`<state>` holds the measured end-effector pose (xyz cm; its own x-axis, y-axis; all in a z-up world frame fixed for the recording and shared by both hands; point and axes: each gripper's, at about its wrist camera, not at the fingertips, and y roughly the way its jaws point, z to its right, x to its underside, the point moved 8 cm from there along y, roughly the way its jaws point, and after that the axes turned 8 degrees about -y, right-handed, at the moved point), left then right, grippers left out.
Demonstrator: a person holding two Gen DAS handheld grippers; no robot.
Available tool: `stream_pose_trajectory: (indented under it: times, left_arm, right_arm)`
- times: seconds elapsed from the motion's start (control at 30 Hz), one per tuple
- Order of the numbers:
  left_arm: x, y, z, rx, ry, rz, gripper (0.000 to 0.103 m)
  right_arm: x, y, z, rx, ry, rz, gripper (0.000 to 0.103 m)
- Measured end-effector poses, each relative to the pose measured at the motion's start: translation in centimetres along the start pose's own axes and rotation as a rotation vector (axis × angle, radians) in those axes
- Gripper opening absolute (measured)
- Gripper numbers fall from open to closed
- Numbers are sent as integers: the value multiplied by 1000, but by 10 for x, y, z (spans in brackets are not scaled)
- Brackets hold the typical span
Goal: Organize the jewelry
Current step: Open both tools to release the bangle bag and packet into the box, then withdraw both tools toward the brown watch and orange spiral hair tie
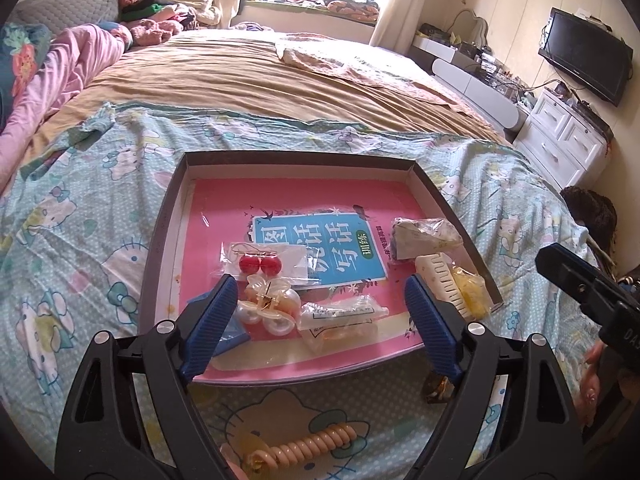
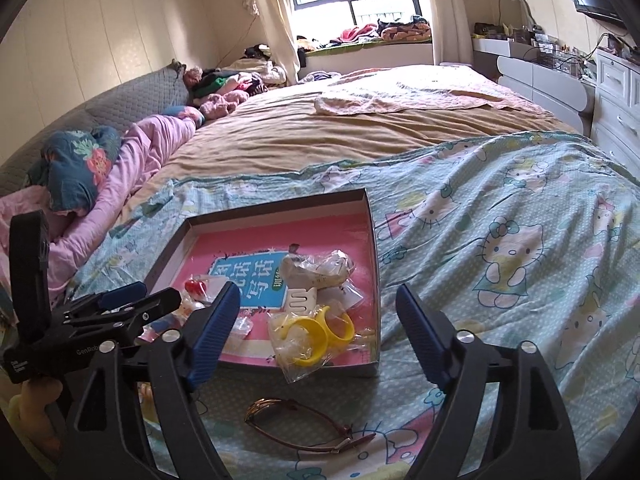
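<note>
1. My right gripper stands wide open and empty above the near rim of the box.
2. The wristwatch lies on the bedsheet just outside that rim, below and between my fingers, its strap running left to right.
3. My left gripper, open and empty too, hovers over the pearl hair claw; the coil hair tie lies beneath it.
4. The pink book shows Chinese characters; the left gripper's body reads "GenRob".

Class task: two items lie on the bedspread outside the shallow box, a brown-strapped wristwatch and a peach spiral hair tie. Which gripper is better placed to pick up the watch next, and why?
Right. The open right gripper has the brown-strapped wristwatch on the bedspread just below its fingers. The open left gripper hangs over the shallow box, nearer the peach spiral hair tie.
</note>
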<state>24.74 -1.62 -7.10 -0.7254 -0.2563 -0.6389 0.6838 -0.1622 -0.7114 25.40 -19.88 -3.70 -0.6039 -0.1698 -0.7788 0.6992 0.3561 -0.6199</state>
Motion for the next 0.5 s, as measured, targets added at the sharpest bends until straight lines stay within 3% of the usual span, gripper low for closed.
stream_pose_trajectory:
  times: [0.23, 0.5]
  left_arm:
    - [-2, -20, -8, -25, -12, 25, 92]
    - [6, -39, -23, -71, -10, 30, 93]
  right_arm:
    - [-2, -17, -5, -21, -29, 33, 84]
    - [5, -28, -12, -42, -62, 38, 87]
